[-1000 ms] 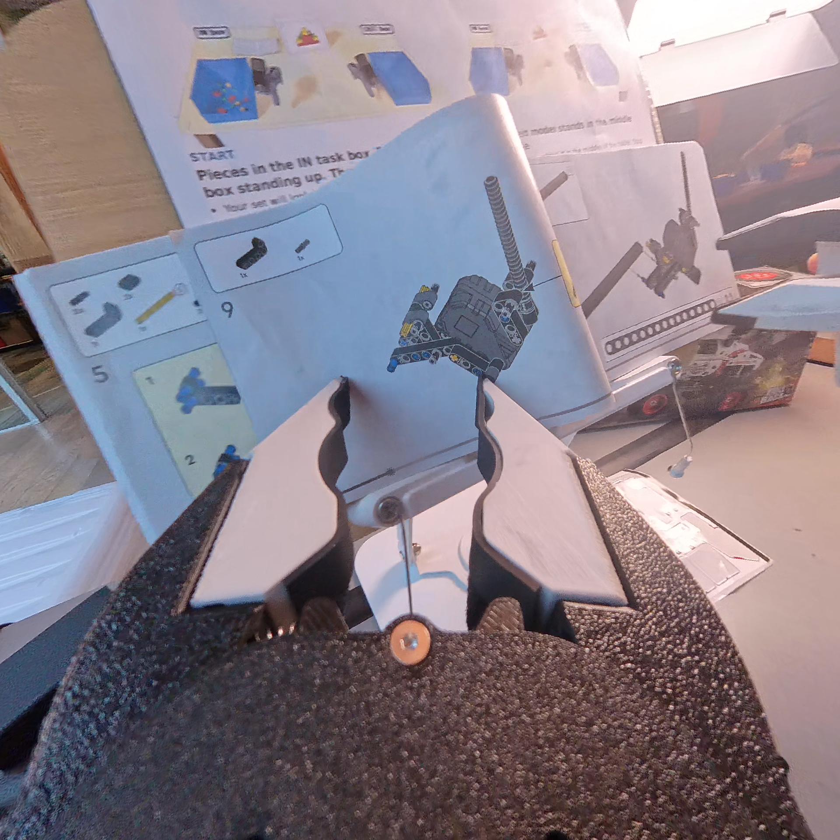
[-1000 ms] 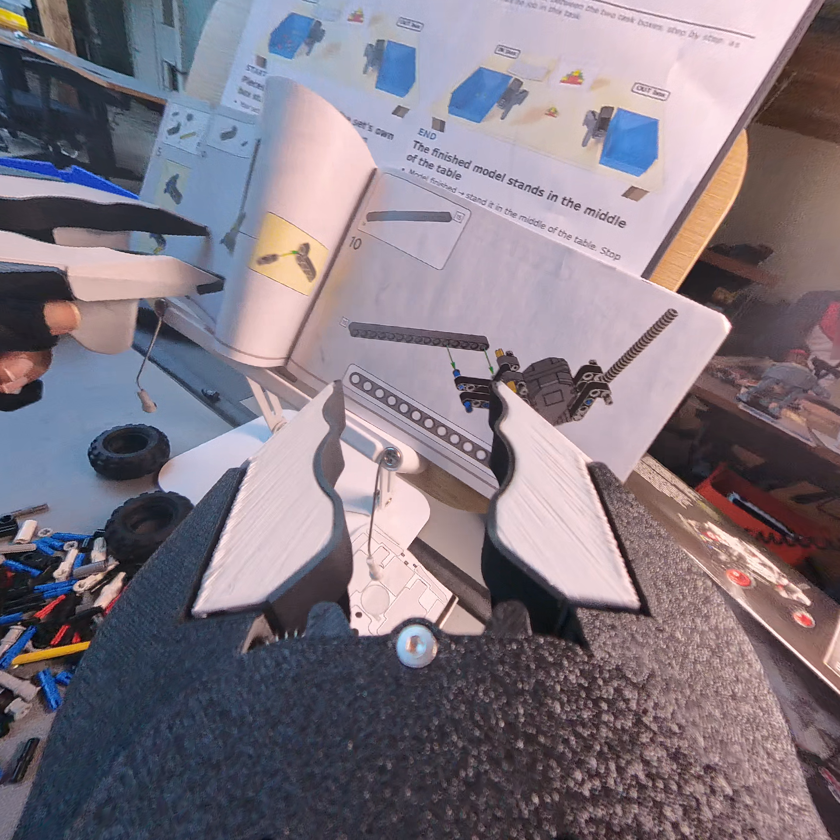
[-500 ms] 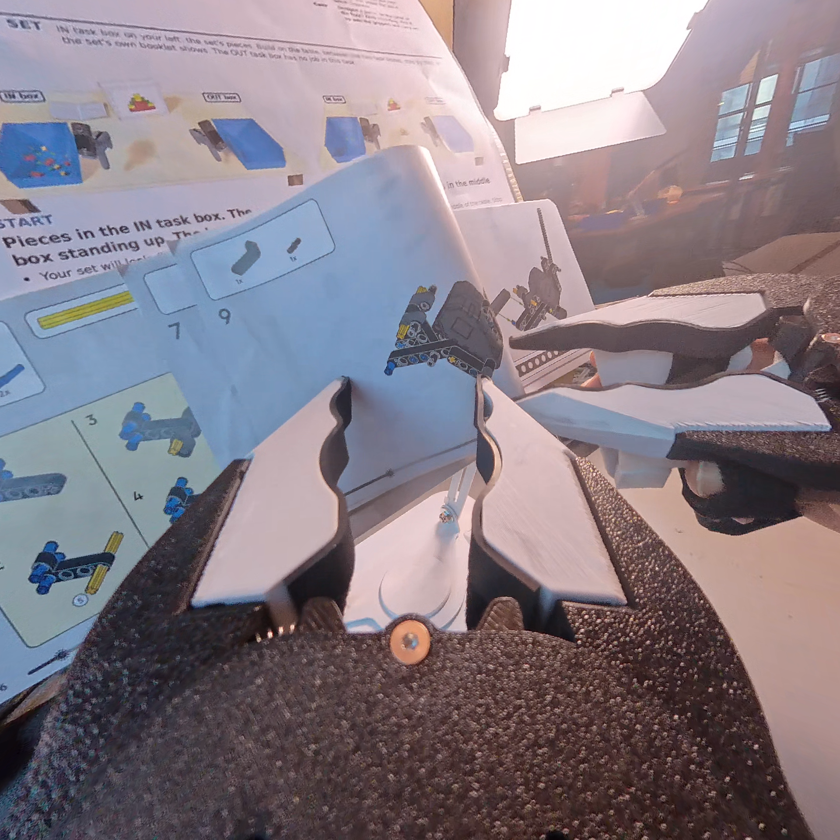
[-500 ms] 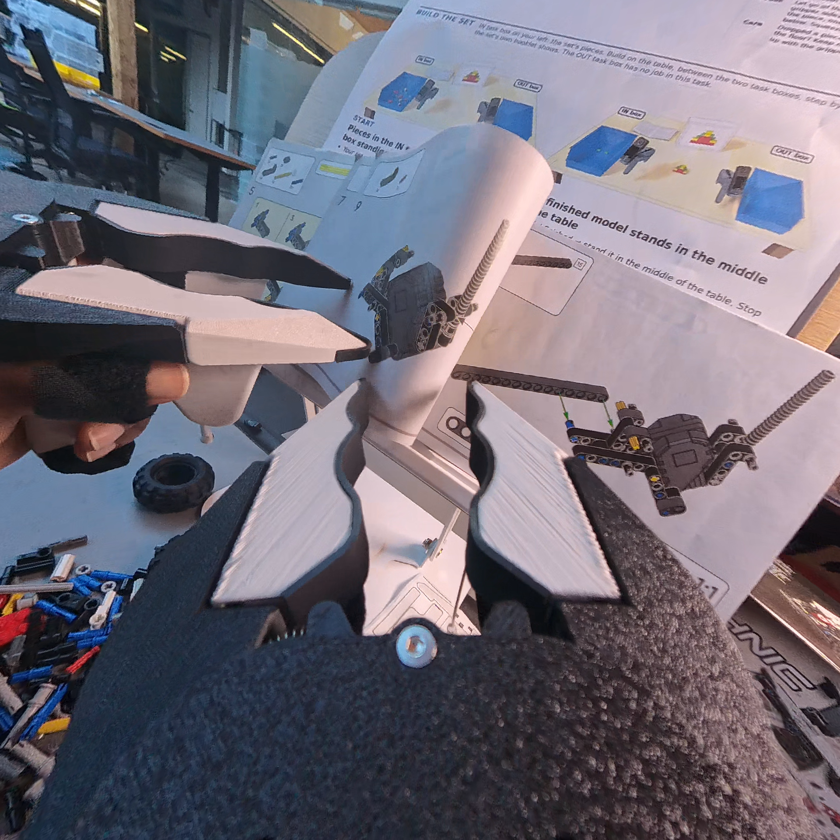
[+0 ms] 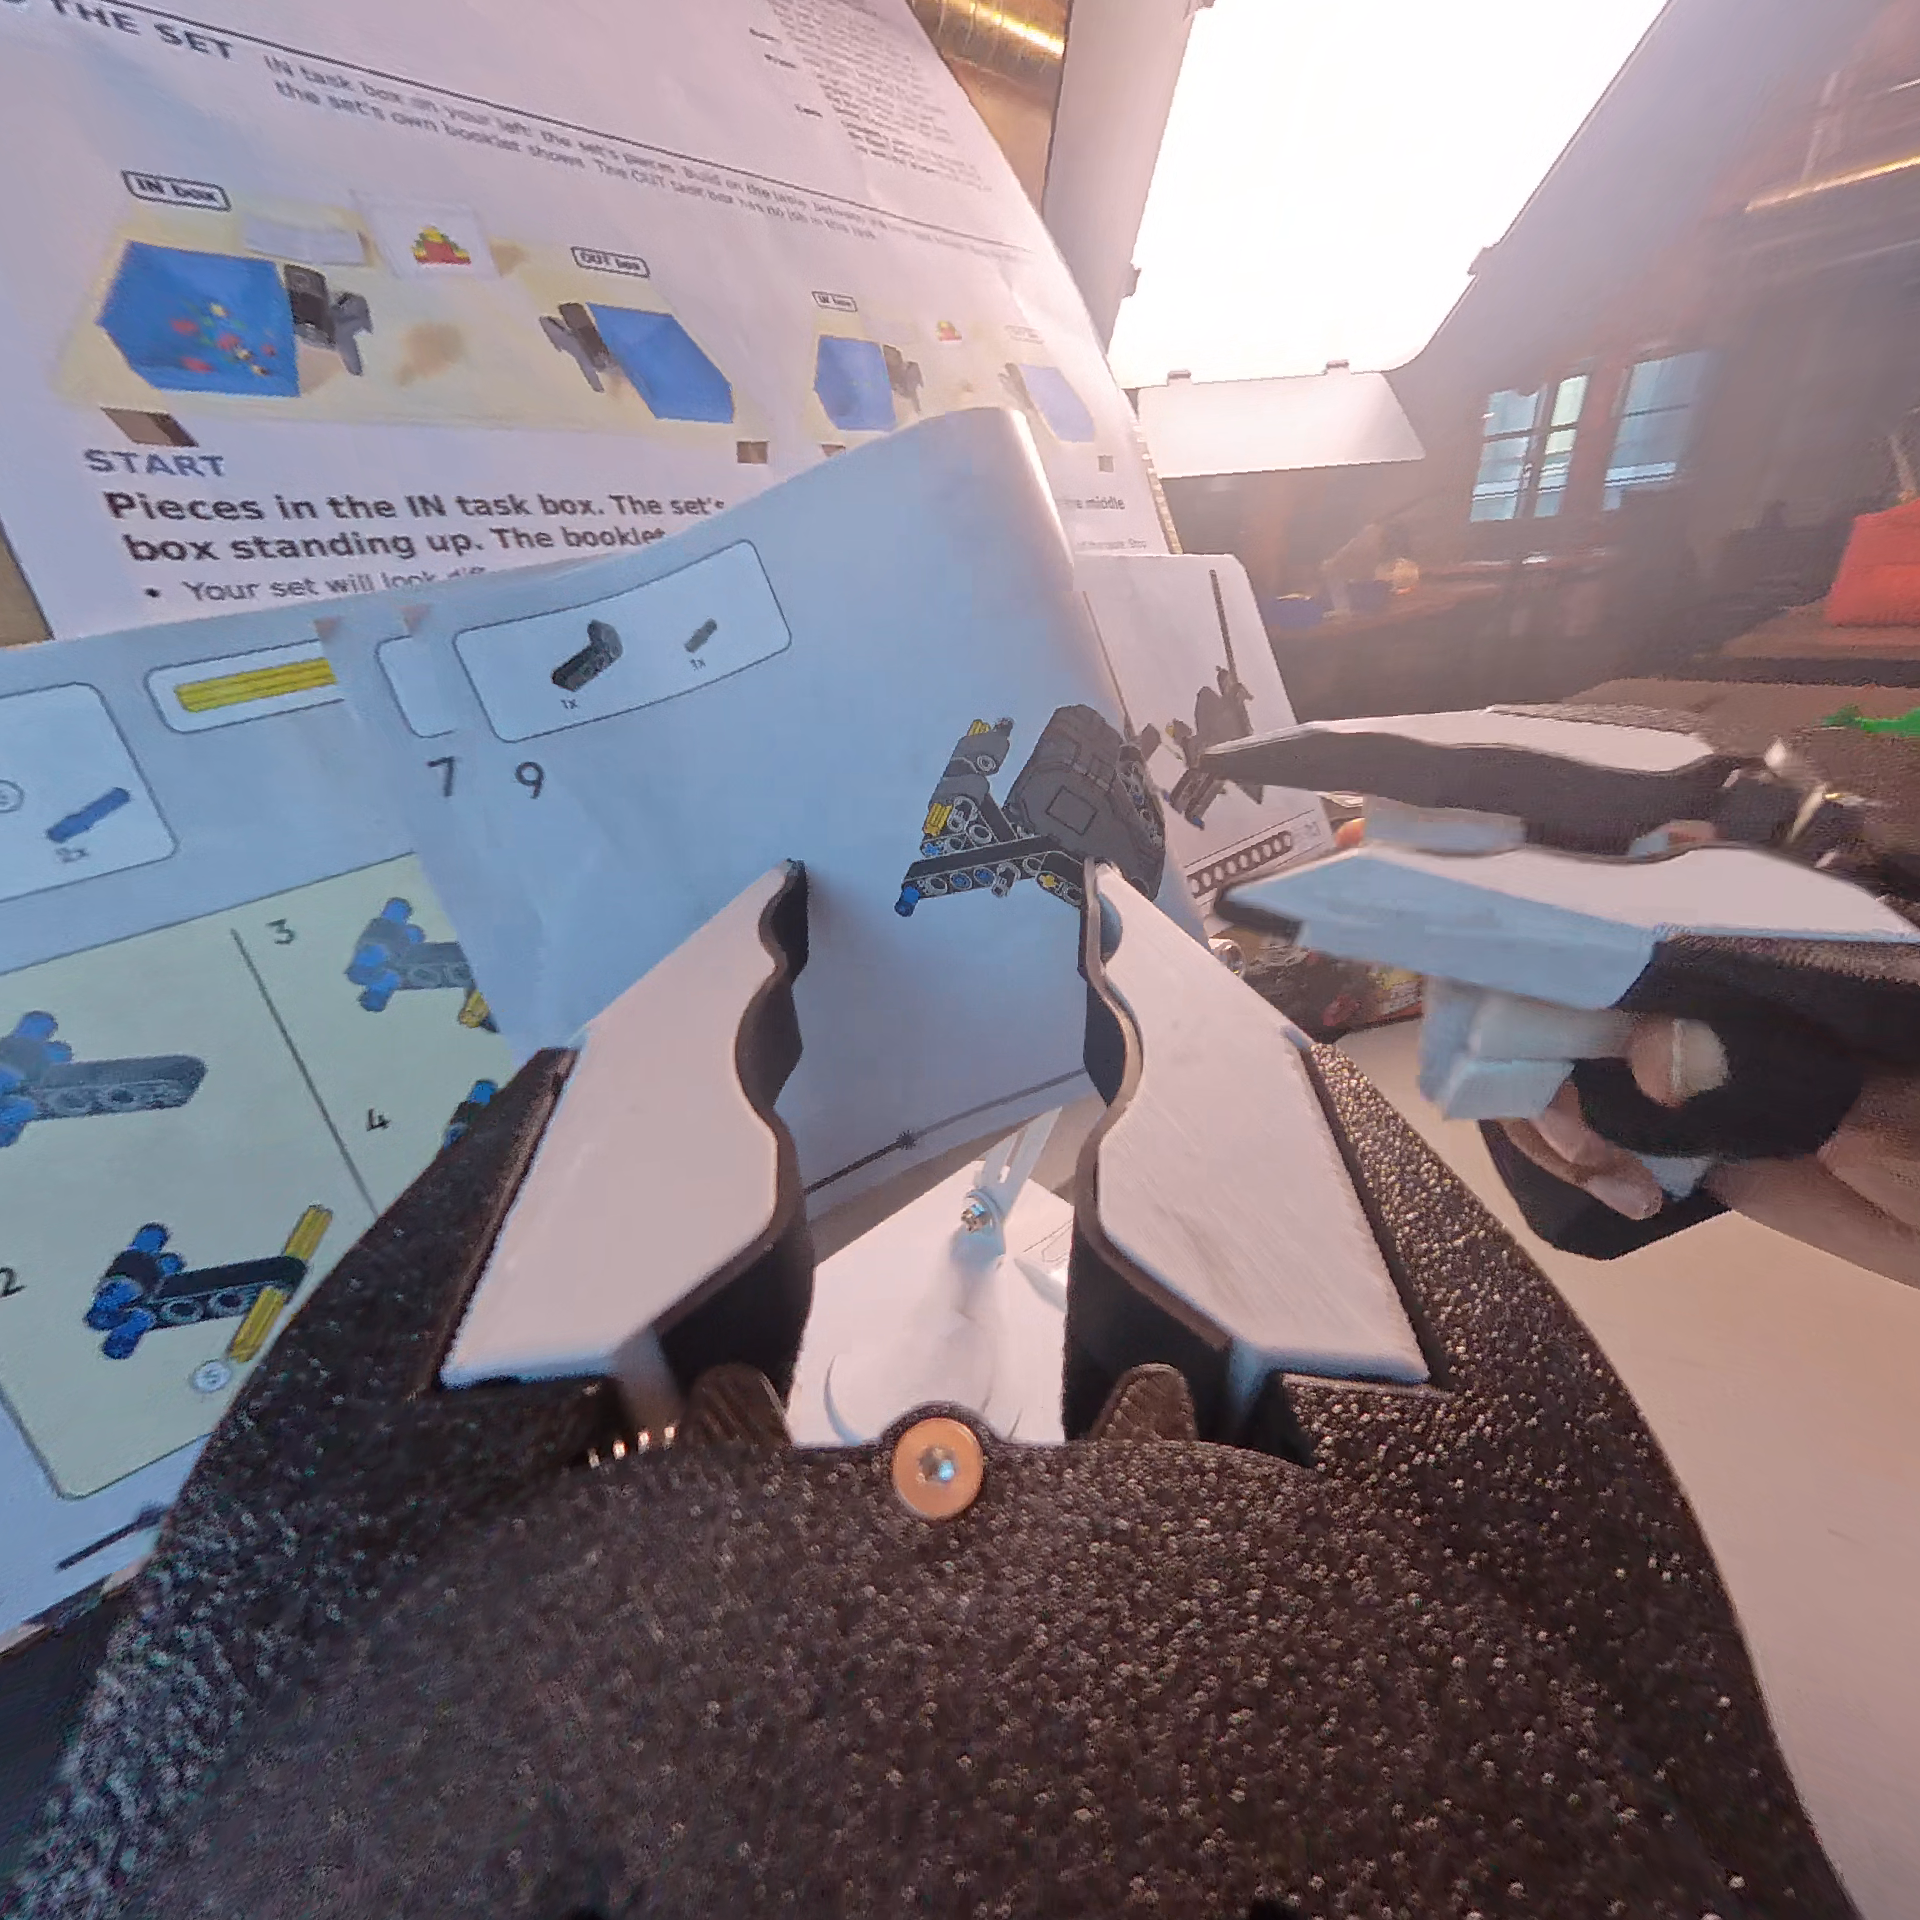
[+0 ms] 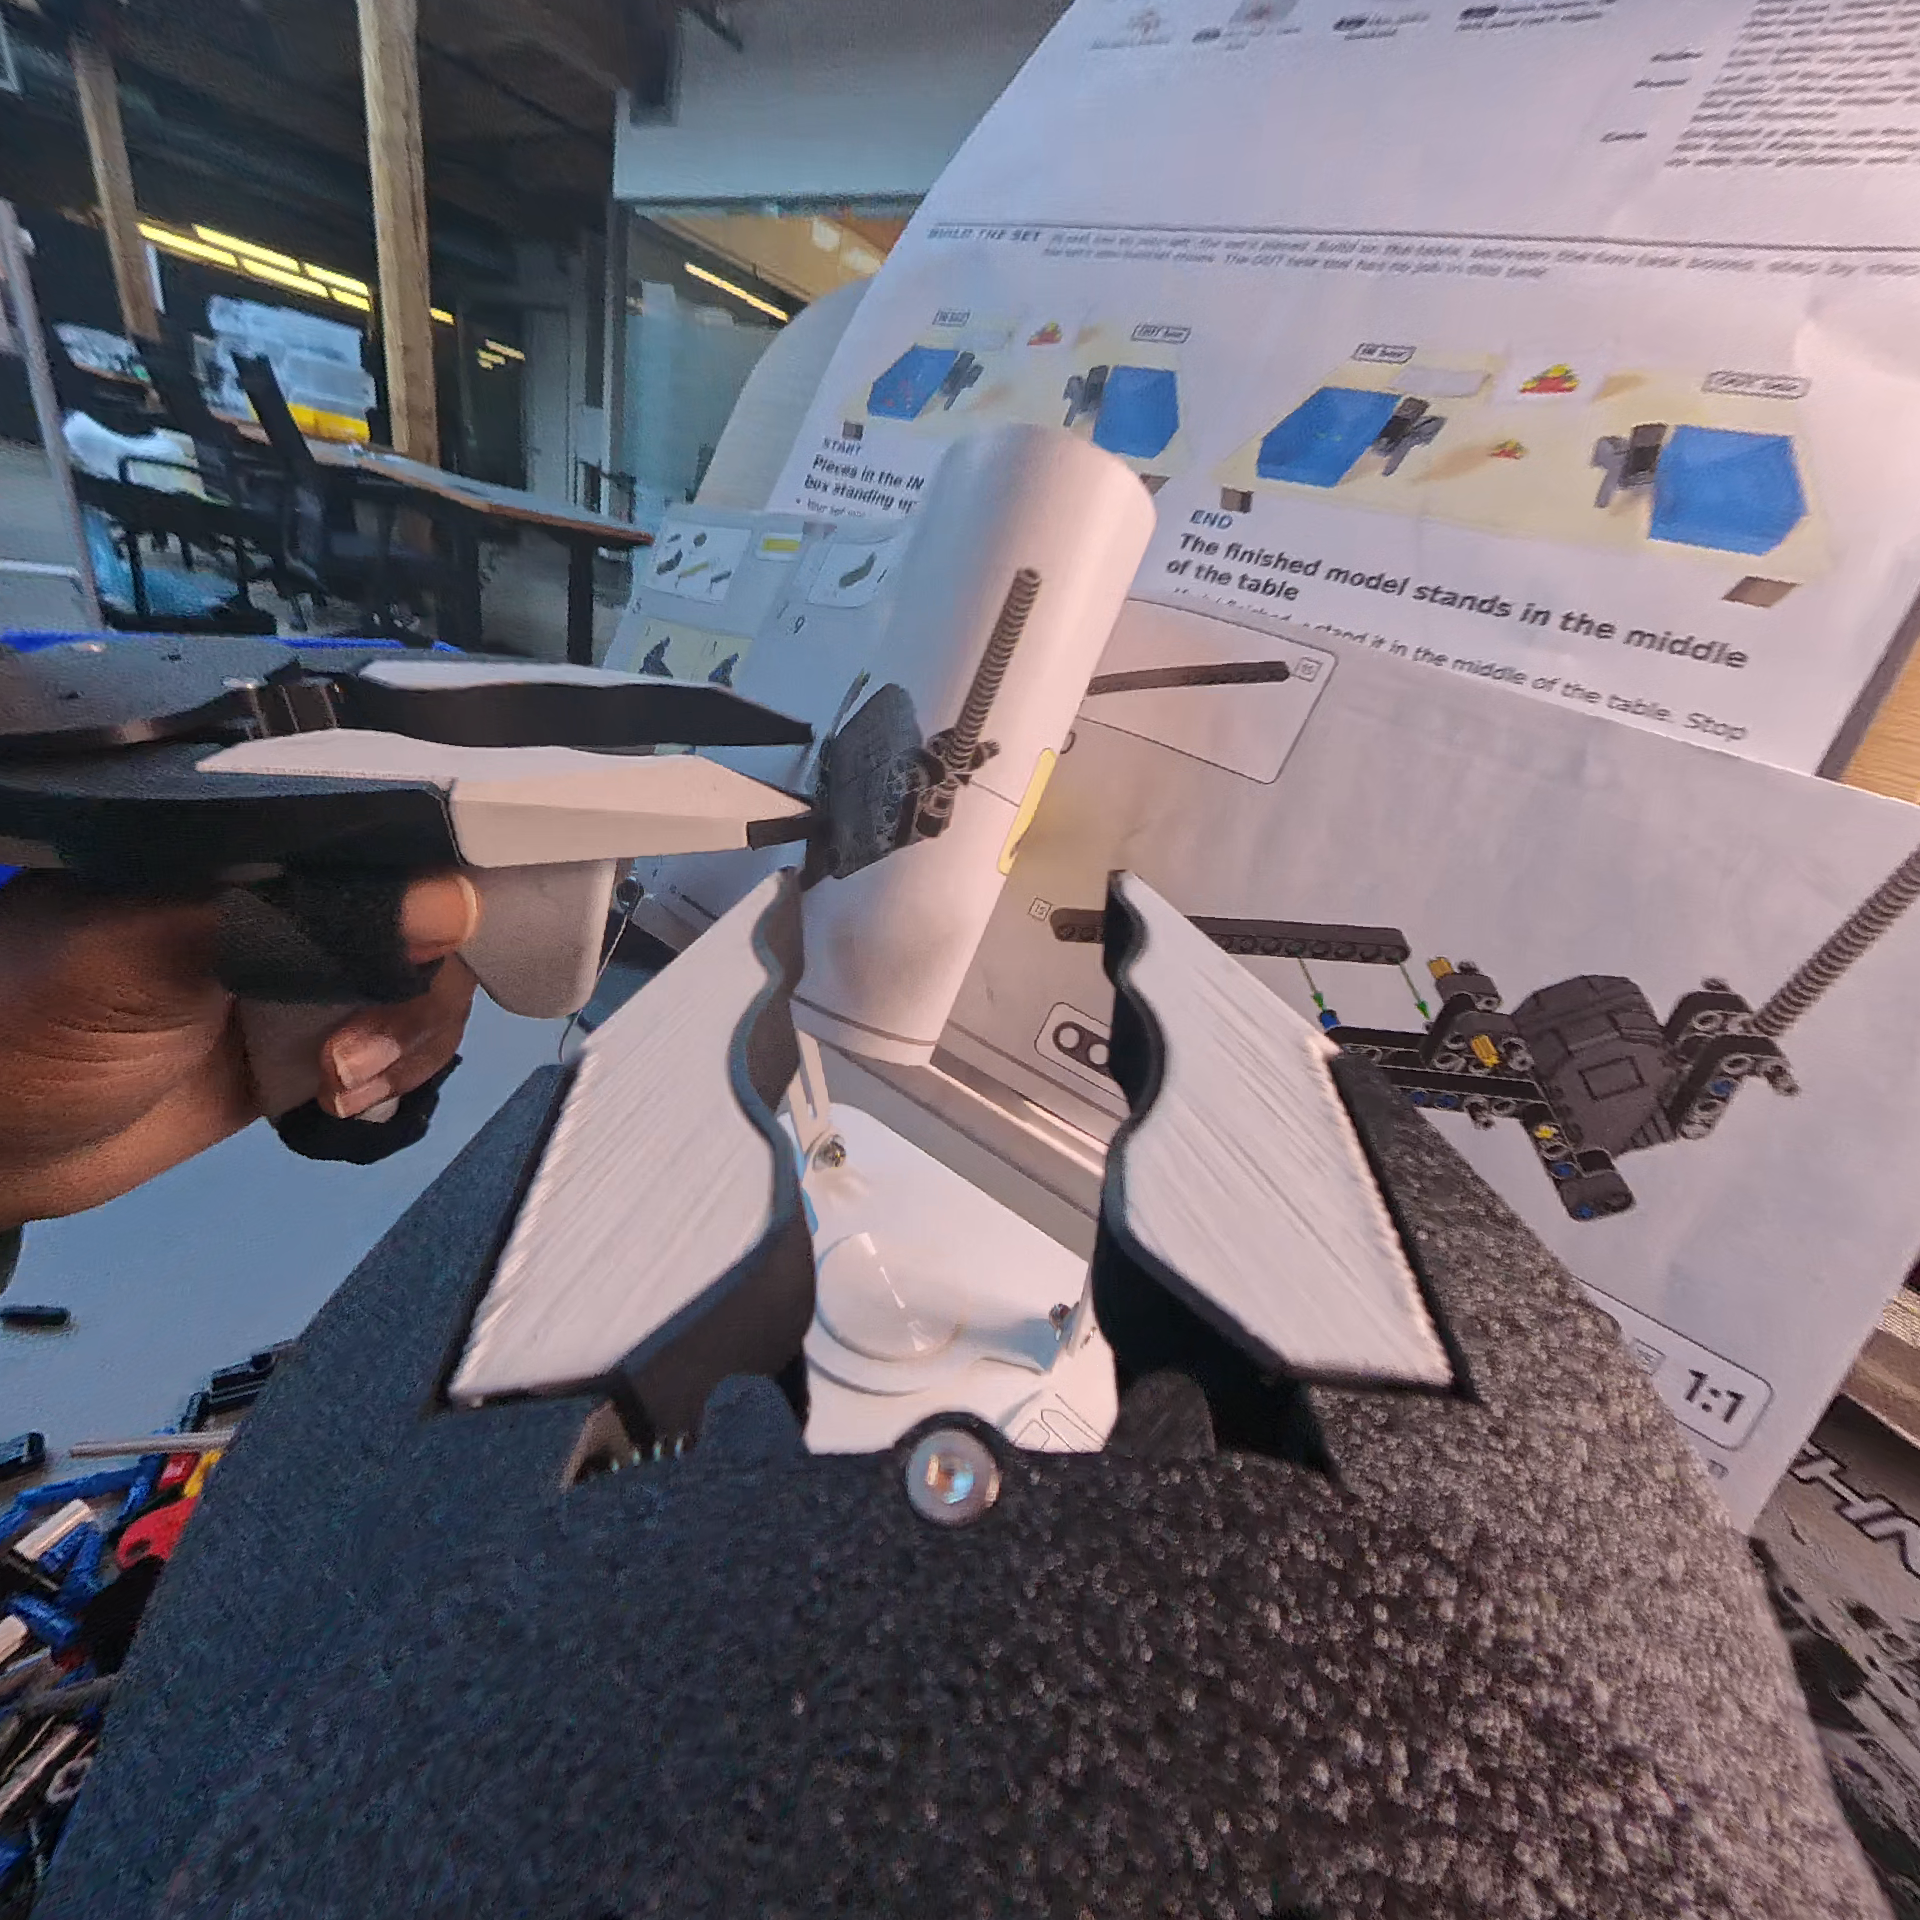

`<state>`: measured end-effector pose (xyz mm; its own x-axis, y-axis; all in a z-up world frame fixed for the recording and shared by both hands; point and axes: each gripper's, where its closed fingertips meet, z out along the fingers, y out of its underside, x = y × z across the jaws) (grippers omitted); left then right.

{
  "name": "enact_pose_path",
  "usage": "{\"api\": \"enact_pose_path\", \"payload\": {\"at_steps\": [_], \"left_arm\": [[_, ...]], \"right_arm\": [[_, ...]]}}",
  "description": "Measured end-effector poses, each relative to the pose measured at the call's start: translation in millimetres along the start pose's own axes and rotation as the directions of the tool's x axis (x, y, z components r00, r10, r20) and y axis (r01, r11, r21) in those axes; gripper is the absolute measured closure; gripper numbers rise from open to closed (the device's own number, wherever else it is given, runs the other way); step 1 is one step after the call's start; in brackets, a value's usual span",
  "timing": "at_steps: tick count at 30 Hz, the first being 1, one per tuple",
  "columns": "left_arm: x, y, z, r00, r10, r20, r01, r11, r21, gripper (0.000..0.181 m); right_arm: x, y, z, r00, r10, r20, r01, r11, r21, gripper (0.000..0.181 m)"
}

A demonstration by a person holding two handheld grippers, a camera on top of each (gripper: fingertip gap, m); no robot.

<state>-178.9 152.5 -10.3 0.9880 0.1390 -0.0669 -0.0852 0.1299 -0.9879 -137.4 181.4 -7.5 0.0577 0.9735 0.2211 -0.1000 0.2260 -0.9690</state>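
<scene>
Left gripper (image 5: 943, 891) jaws wide, empty, tips against curled grey instruction-booklet page (image 5: 727, 790). Right gripper (image 6: 954, 896) likewise wide, empty, near same page.

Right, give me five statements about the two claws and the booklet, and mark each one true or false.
1. The left claw is open, with nothing between its fingers. True.
2. The grey building-instruction booklet lies flat on the table. False: it stands propped on a white stand.
3. One page of the booklet, the curled page, is bent over in a curve. True.
4. The right claw is shut on a black rubber tyre. False: it is open and holds nothing.
5. A large printed sheet with blue box pictures stands behind the booklet. True.
</scene>
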Motion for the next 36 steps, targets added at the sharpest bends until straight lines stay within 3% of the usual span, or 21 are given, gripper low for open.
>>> {"api": "enact_pose_path", "payload": {"at_steps": [1, 2, 6, 12, 17, 21, 24, 28, 31, 33, 36], "left_arm": [[5.2, -0.9, 0.6, 1.0, -0.005, -0.028, 0.006, 1.0, 0.005, 0.129], [10.7, -1.6, 0.9, 0.998, -0.004, -0.057, 0.004, 1.0, 0.009, 0.129], [12.6, -10.1, -3.4, 0.997, 0.042, -0.06, -0.04, 0.998, 0.043, 0.13], [-14.6, -4.7, -6.3, 1.0, -0.016, 0.011, 0.016, 1.0, 0.013, 0.133], [-17.0, 1.1, -4.8, 1.0, 0.011, 0.023, -0.01, 1.0, -0.028, 0.134], [-20.2, 5.3, -4.0, 0.998, 0.05, 0.043, -0.047, 0.997, -0.058, 0.134], [-22.8, 6.8, -3.7, 0.998, 0.048, 0.05, -0.044, 0.997, -0.064, 0.134], [-31.1, 9.5, -4.8, 0.996, 0.049, 0.08, -0.042, 0.996, -0.081, 0.134], [-41.7, 11.5, -7.4, 0.992, 0.046, 0.117, -0.035, 0.995, -0.097, 0.134], [-52.5, 10.7, -11.1, 0.986, 0.042, 0.161, -0.027, 0.995, -0.096, 0.133], [-72.3, 7.5, -19.5, 0.97, 0.051, 0.239, -0.031, 0.996, -0.087, 0.133]], "right_arm": [[-1.1, 5.4, 4.7, 1.0, -0.019, -0.011, 0.019, 0.999, -0.037, 0.115], [3.5, 12.0, 8.2, 0.998, -0.048, -0.047, 0.044, 0.996, -0.072, 0.12], [22.9, 17.0, 6.1, 0.993, -0.037, -0.112, 0.031, 0.998, -0.055, 0.16], [39.9, 14.3, -1.7, 0.992, 0.05, -0.119, -0.053, 0.998, -0.023, 0.174], [90.5, 26.8, -18.0, 0.935, 0.069, -0.348, -0.099, 0.993, -0.069, 0.171], [143.6, -16.4, -67.1, 0.83, 0.189, -0.524, -0.112, 0.978, 0.176, 0.168], [155.8, -66.9, -109.8, 0.812, 0.252, -0.526, -0.023, 0.915, 0.402, 0.165], [132.1, -111.6, -132.2, 0.856, 0.165, -0.49, 0.126, 0.853, 0.507, 0.164], [90.3, -117.6, -111.3, 0.898, -0.047, -0.437, 0.263, 0.854, 0.449, 0.173], [55.4, -100.1, -82.2, 0.923, -0.211, -0.32, 0.327, 0.869, 0.37, 0.181], [15.3, -36.2, -35.5, 0.946, -0.321, -0.051, 0.325, 0.933, 0.151, 0.181]]}}
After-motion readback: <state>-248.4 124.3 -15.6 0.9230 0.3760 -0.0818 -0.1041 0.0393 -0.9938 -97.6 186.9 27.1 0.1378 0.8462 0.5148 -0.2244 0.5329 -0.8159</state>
